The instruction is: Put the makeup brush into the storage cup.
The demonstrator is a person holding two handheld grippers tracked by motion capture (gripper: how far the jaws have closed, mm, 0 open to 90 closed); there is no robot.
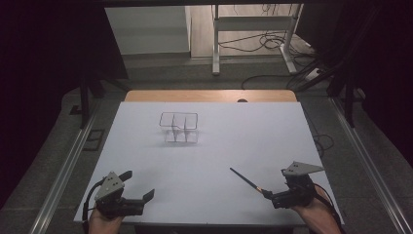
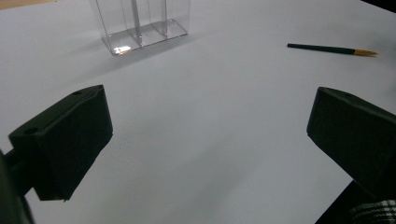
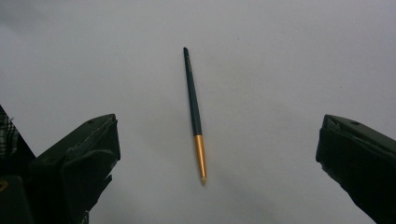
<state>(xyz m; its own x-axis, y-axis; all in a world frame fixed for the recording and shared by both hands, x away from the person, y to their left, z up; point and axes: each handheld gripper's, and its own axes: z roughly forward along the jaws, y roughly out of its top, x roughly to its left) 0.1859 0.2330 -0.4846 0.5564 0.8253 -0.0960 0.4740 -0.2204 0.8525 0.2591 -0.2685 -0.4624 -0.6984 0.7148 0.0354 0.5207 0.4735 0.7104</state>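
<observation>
since the dark green pen (image 3: 194,112) lies loose on the white table (image 1: 209,161), centred between the right gripper's (image 1: 271,194) wide-spread jaws, close squarely across its barrel before lifting toward the clear compartment holder (image 1: 179,127); left gripper (image 1: 139,187) idles wide open.

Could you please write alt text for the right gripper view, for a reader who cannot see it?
A slim dark green brush with a gold tip lies flat on the white table, untouched, between the open black jaws of the right gripper.
</observation>
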